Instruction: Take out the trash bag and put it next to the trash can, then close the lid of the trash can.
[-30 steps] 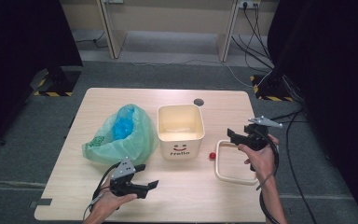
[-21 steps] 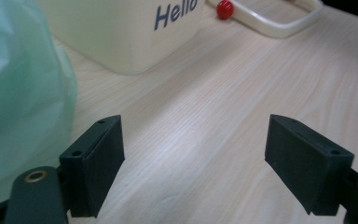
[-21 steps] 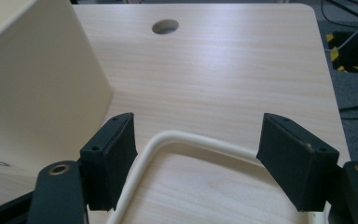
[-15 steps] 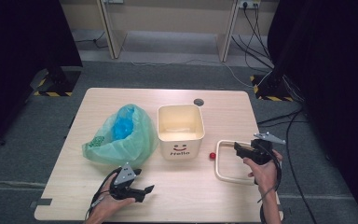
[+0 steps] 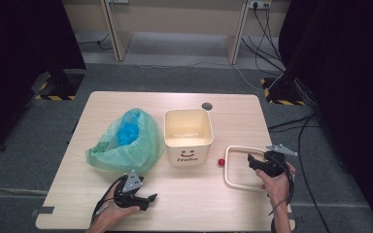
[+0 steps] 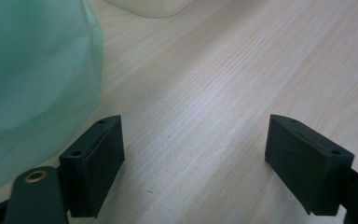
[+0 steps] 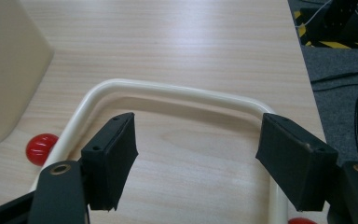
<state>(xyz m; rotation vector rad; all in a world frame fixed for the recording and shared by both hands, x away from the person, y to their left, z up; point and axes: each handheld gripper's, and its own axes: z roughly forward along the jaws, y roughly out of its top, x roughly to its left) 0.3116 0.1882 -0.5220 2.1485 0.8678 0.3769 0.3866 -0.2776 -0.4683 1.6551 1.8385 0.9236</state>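
Lower now — right tongs [image 5: 256,162] agape over frame [image 5: 236,167].

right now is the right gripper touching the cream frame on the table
Apart. In the right gripper view the right gripper has its jaws open, with bare table showing between both pads and the cream frame curving beyond them.

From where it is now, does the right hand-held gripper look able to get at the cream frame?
Probably yes. The right hand-held gripper sits open just over the cream frame, with only bare table between its jaws.
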